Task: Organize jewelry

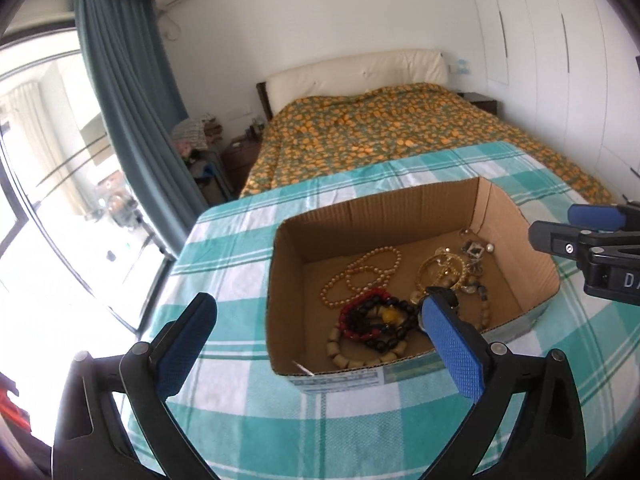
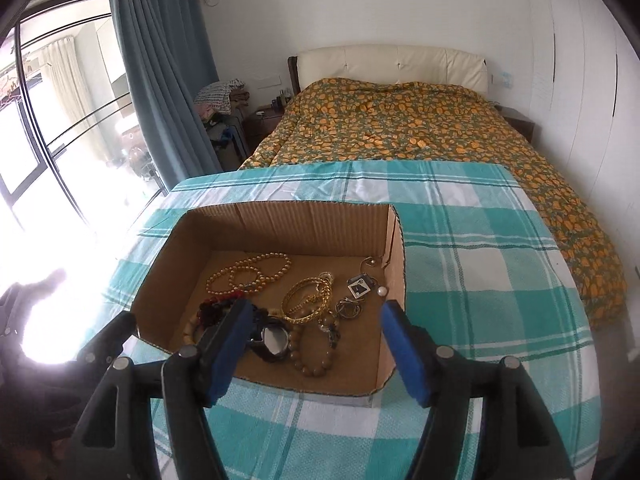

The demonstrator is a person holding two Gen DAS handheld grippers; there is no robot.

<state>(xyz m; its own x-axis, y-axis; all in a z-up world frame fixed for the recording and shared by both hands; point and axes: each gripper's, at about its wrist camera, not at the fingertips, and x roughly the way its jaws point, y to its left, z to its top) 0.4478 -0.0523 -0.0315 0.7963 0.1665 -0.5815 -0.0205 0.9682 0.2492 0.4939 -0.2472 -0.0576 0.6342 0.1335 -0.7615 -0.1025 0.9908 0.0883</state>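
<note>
An open cardboard box [image 1: 380,204] [image 2: 280,220] sits on the checked cloth and holds the jewelry. In it lie a pearl necklace [image 1: 360,268] [image 2: 248,270], a gold bangle [image 1: 438,270] [image 2: 308,300], red and black bead bracelets [image 1: 368,318] [image 2: 212,308], a brown bead bracelet [image 2: 316,352], a dark watch [image 2: 272,340] and a square pendant [image 1: 476,248] [image 2: 358,286]. My left gripper [image 1: 320,298] is open wide. One of its fingers is over the box's near right, the other is outside its left wall. My right gripper [image 2: 317,306] [image 1: 554,224] hangs open above the box's near side. Neither holds anything.
The teal and white checked cloth [image 2: 480,280] covers the table around the box. Behind it is a bed with an orange-patterned cover [image 2: 420,128]. A blue curtain [image 1: 132,120] and a bright window stand at the left, and white wardrobe doors [image 1: 540,40] at the right.
</note>
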